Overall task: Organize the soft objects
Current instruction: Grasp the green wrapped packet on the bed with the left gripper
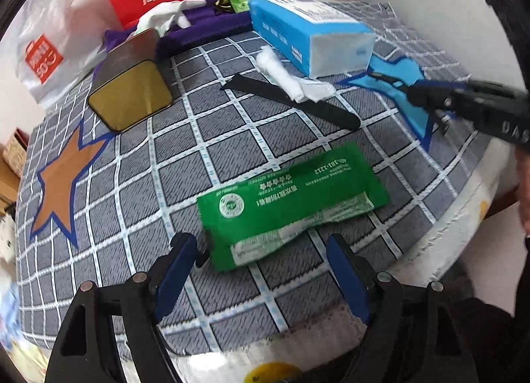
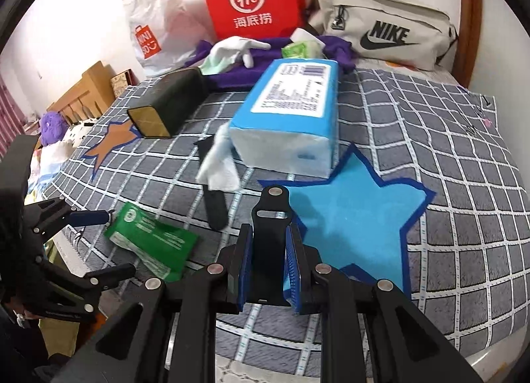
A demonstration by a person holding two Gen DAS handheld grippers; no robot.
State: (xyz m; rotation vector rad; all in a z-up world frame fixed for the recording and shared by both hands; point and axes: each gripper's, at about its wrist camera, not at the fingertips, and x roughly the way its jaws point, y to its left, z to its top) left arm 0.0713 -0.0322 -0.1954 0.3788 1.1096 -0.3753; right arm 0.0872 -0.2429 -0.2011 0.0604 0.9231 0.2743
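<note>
Approaching green wet-wipe pack (image 1: 291,204), flat on checked blanket (image 1: 132,184) near bed edge; left gripper (image 1: 261,270) spread wide, empty, just short of pack. Straddle narrow end, close gently, lift level. Right gripper (image 2: 269,270) clenched on black strap piece (image 2: 269,237) above blue star (image 2: 357,217).

Both grippers share one build. The left gripper (image 1: 261,247) has black linkage arms shaped like flat plates with triangular cut-outs, joined by round silver pivot pins — four of them across the near edge of its own view. Its two fingers (image 1: 175,270) are faced with dark blue pads. The right gripper (image 2: 269,250) has the same black arms and silver pins, and its blue pads show fine ridges along their inner faces. Seen from the left camera, its black body carries pale lettering — only "DAS" is readable — at the right edge.
</note>
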